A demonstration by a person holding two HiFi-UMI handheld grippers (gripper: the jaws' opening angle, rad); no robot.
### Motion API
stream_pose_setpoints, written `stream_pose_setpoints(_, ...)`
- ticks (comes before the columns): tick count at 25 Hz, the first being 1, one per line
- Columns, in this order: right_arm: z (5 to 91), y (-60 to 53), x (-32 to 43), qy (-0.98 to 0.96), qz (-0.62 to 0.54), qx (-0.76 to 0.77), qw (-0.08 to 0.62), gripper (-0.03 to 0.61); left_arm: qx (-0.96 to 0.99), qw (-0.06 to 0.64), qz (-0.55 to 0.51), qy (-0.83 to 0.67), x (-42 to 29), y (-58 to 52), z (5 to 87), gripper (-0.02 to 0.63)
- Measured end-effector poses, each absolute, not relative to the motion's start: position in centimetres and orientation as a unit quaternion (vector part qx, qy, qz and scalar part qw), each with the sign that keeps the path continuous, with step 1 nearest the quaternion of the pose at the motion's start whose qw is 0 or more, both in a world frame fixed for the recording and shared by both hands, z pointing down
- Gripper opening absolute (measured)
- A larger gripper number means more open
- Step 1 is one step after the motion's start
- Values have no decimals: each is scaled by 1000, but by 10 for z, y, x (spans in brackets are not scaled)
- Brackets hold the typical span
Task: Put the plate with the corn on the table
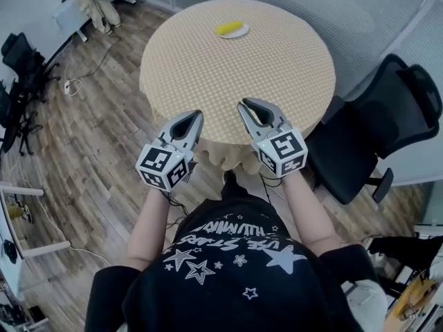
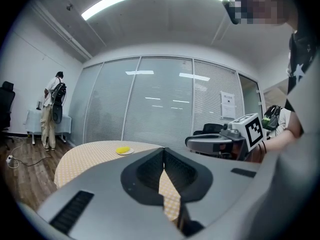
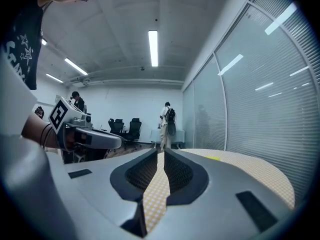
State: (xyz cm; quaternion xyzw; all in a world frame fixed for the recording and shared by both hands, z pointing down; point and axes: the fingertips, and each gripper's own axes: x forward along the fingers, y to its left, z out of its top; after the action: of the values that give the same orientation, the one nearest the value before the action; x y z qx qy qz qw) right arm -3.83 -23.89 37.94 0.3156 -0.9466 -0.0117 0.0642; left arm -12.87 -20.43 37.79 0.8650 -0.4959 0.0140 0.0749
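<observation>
The left claw (image 1: 196, 116) and the right claw (image 1: 246, 105) are held out side by side, roughly level, jaws pressed together.

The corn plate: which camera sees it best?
The head view: it looks down on the plate with the corn, unobstructed on the table. The left gripper view shows it small, side-on; the right gripper view, only a sliver of corn.

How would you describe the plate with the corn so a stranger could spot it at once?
Find the round table under its yellow checked cloth. Toward its far edge from the person sits a small white plate carrying a yellow corn cob; it is the only thing on that cloth.
</observation>
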Motion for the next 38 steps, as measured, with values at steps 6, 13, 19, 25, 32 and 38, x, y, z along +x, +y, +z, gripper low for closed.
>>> stream_pose_setpoints(6, 385, -198, -27, -941, -1, 331, 66, 57, 868, 81, 5, -491, -128, -168, 380, 8)
stream_pose_setpoints(13, 386, -151, 7, -925, 12, 372, 78, 55, 882, 88, -5, -463, -114, -130, 382, 8)
stream_pose_setpoints(19, 390, -127, 36, -916, 21, 391, 86, 57, 884, 97, -14, -458, -99, -113, 385, 8)
stream_pose_setpoints(25, 382, -123, 46, -914, 25, 399, 69, 57, 888, 92, -11, -451, -87, -102, 382, 8)
stream_pose_setpoints(32, 388, -105, 75, -913, 32, 400, 68, 55, 889, 83, -12, -450, -62, -92, 375, 8)
stream_pose_setpoints(38, 397, -67, 113, -915, 41, 392, 81, 57, 884, 80, -18, -460, -31, -66, 371, 8)
